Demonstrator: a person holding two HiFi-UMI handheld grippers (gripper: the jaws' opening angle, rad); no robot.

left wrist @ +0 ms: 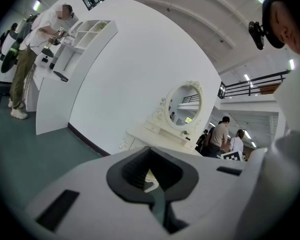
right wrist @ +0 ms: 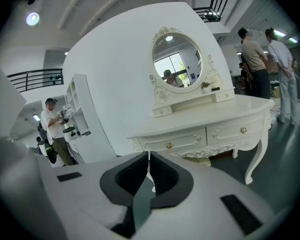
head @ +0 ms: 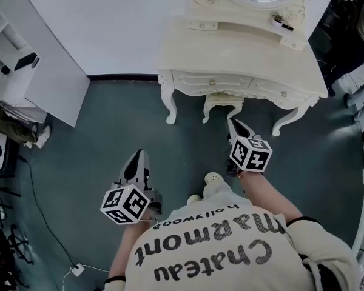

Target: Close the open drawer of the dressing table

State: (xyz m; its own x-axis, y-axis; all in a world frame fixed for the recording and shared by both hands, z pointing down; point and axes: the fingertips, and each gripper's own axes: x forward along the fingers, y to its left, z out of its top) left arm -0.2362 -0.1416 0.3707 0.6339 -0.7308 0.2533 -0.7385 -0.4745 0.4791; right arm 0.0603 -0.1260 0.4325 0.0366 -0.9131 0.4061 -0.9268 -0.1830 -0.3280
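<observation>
Both grippers are held in front of the person, well apart from the cream-white carved wooden dressing table (head: 242,59), which stands against the white wall at the top of the head view.

Left gripper (head: 137,157): jaws pressed together, nothing between them. It is low at the person's side and points past the table's left end. Judged parked, not needed for this job.

Right gripper (head: 232,124): jaws also together and empty, aimed at the table front. Judged a posture for pushing with closed tips rather than grasping.

Drawers: under the top, 1 gold-knobbed drawer front (right wrist: 172,143) and its neighbour (right wrist: 236,132) both look flush in the right gripper view. There are 2 more small drawers below the oval mirror (right wrist: 176,61). I cannot tell which drawer is open.

Surroundings:
- A small cream carved stool (head: 222,101) is tucked under the knee space, between the right gripper and the table front. It is the likeliest obstruction to stepping closer.
- A black cable (head: 41,214) trails over the green floor (head: 109,138) at left, off the approach line.
- A white curved partition (head: 54,71) stands far left.
- 2 people (right wrist: 254,59) stand beyond the table's far end, well apart.
</observation>
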